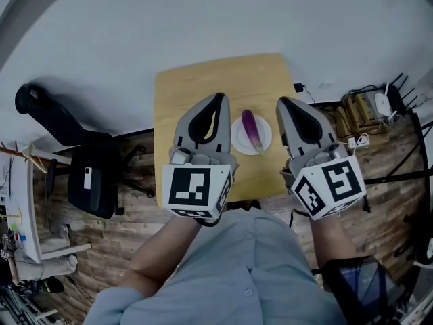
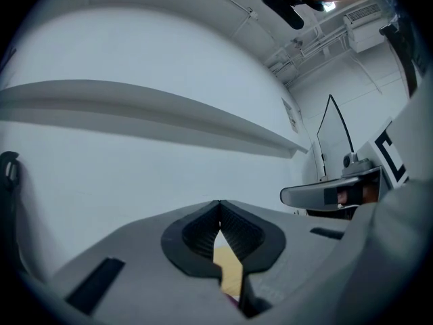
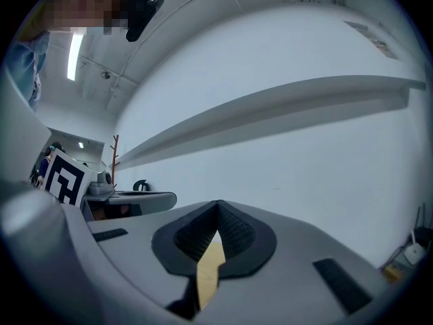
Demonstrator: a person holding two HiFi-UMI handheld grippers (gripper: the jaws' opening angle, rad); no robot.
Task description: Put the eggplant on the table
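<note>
A purple eggplant (image 1: 252,131) lies on a small white plate (image 1: 264,141) on the wooden table (image 1: 196,90), seen in the head view between my two grippers. My left gripper (image 1: 218,97) is held level to the plate's left, its tips together and nothing between them. My right gripper (image 1: 281,101) hangs to the plate's right, also shut and empty. Each gripper view shows only its own closed jaws, the left gripper (image 2: 219,203) and the right gripper (image 3: 218,204), against a white wall, with a sliver of table behind.
A black office chair (image 1: 91,171) stands left of the table. Cables, a power strip and a box (image 1: 362,112) lie on the wooden floor at the right. A white wall runs behind the table.
</note>
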